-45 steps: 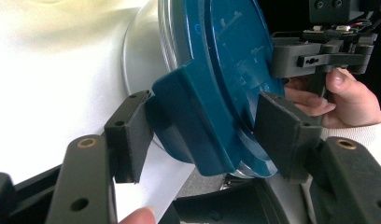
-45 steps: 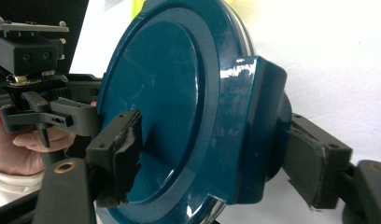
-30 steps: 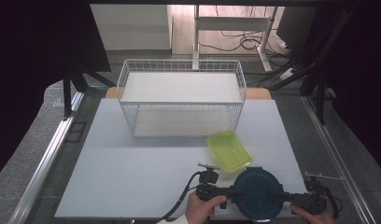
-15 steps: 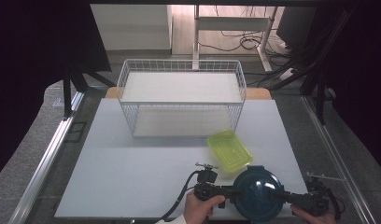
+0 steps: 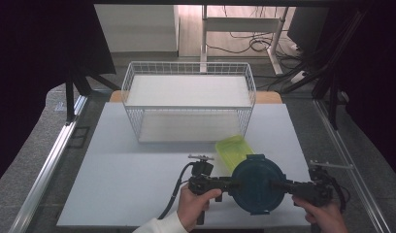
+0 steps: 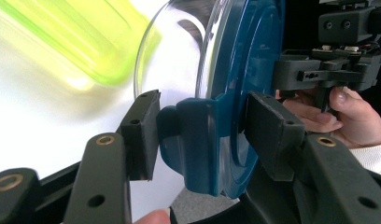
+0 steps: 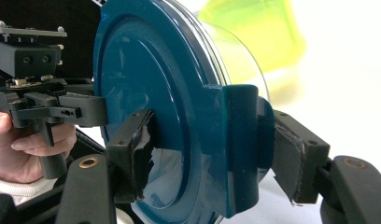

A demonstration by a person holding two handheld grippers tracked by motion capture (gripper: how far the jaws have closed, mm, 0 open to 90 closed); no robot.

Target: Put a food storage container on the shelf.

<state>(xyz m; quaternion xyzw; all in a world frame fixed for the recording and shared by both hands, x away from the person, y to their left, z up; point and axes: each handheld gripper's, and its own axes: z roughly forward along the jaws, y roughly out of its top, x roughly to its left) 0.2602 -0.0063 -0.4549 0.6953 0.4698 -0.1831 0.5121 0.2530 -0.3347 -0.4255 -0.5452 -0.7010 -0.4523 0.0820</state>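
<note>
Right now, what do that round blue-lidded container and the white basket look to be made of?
Container: lid looks like glossy teal plastic with moulded clip tabs; the bowl under it is see-through, glass or clear plastic, hard to tell. Basket: thin wire grid, probably white-coated metal.

No text, label, brand, number or sign could be read anywhere. The dark blue lid (image 5: 256, 183) was plain on its face and latch tabs, the yellow-green container (image 5: 233, 151) carried no print, and the white wire basket (image 5: 189, 104) and surface (image 5: 138, 174) bore no markings.
</note>
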